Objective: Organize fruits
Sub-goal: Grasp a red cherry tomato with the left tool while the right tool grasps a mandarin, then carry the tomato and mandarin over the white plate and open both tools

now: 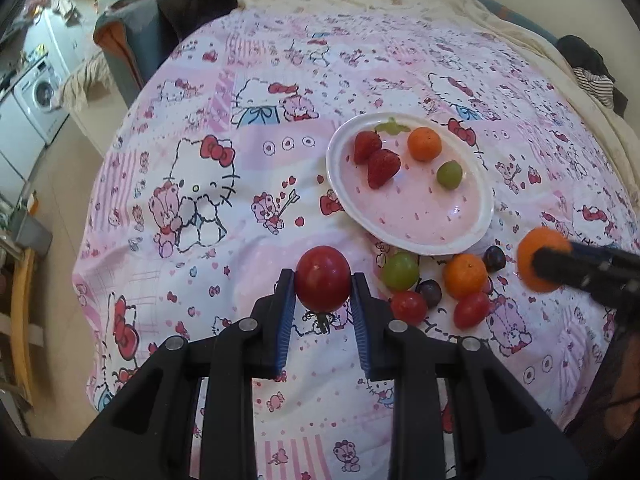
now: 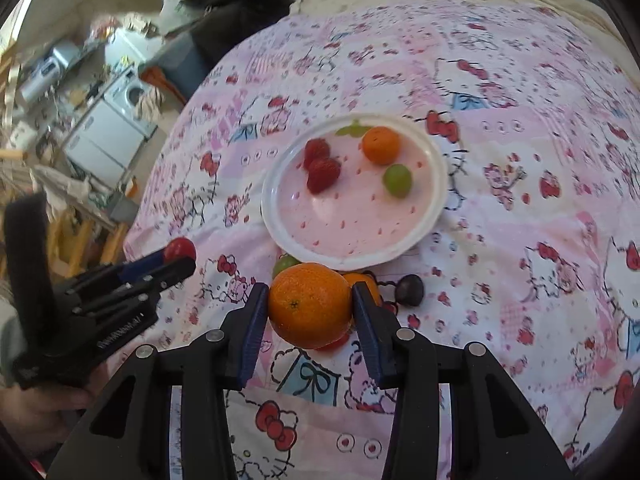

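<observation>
Blue-padded fingers of my left gripper (image 1: 323, 286) were clamped on a red tomato (image 1: 323, 279), held above the patterned bedspread (image 1: 200, 184). My right gripper (image 2: 310, 306) likewise gripped a large orange (image 2: 309, 305) between its pads. Both fruits sat short of the pink plate (image 1: 460, 236), which already carried two strawberries (image 1: 376, 158), a small orange (image 1: 424, 143) and a green grape (image 1: 449, 175). Loose fruit lay just beside the plate's near rim. I judged the step to be transport; the next move called for carrying each fruit over the rim, lowering, then releasing onto a bare area.
</observation>
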A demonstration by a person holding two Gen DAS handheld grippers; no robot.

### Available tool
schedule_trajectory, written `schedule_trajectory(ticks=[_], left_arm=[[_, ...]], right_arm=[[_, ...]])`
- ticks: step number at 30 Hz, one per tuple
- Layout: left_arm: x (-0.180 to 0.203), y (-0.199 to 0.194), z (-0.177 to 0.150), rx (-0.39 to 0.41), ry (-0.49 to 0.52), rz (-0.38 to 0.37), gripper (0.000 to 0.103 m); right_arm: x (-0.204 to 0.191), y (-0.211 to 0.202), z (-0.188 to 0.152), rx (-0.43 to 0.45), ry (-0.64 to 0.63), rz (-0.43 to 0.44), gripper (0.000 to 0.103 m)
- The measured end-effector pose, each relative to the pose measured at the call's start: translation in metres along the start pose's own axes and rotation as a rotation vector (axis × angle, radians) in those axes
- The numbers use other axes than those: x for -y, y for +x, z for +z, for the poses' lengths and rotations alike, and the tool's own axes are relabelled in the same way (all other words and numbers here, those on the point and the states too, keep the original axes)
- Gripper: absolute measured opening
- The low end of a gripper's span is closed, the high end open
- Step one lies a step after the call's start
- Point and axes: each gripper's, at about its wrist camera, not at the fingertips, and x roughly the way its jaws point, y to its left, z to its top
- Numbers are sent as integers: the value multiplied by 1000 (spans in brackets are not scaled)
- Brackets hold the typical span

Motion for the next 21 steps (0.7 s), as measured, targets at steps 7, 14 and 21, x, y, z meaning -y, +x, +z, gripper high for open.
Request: schedule_trajectory(ticks=[7, 14, 21], left_arm=[[-13, -17, -3, 24, -33, -14, 23], [-19, -45, 25, 104, -53, -11, 23], [-10, -54, 58, 144, -14, -18, 23]], right_arm=[[15, -35, 2, 73, 61, 14, 44], [33, -58, 17, 149, 109, 27, 44], [40, -59, 44, 213, 133, 76, 44]])
